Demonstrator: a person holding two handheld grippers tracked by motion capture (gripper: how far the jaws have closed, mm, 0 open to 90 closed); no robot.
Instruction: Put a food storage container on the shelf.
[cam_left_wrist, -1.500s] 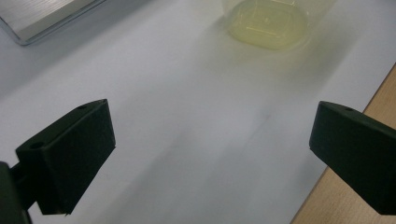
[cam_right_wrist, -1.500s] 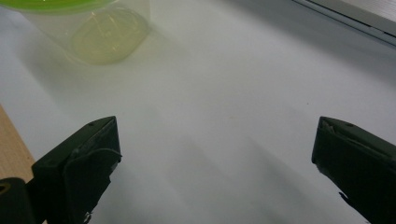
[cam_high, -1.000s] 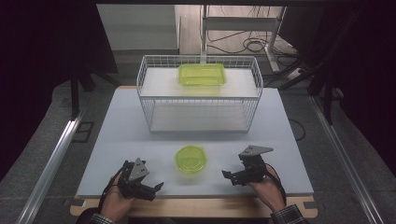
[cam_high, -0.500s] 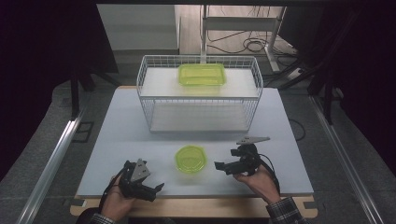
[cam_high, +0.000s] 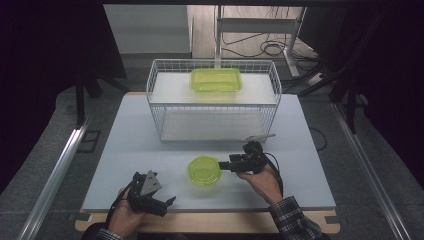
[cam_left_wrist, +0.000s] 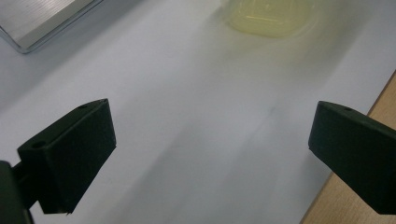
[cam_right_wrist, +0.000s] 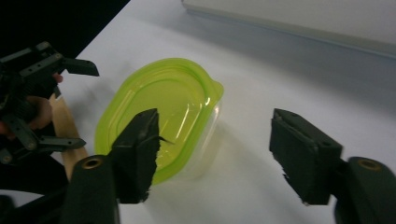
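The high view is dim at its edges, with the table (cam_high: 150, 130) evenly lit from above and soft shadows under the basket (cam_high: 212, 100). The left gripper view is blurred, the tub (cam_left_wrist: 268, 16) beyond the jaws washed out. The right gripper view is sharper, its jaws soft.

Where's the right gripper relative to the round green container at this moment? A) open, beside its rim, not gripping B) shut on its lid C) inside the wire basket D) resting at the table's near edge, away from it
A: the right gripper has its jaws spread, one over the lid edge of the round green container and one out over bare table, nothing clamped.
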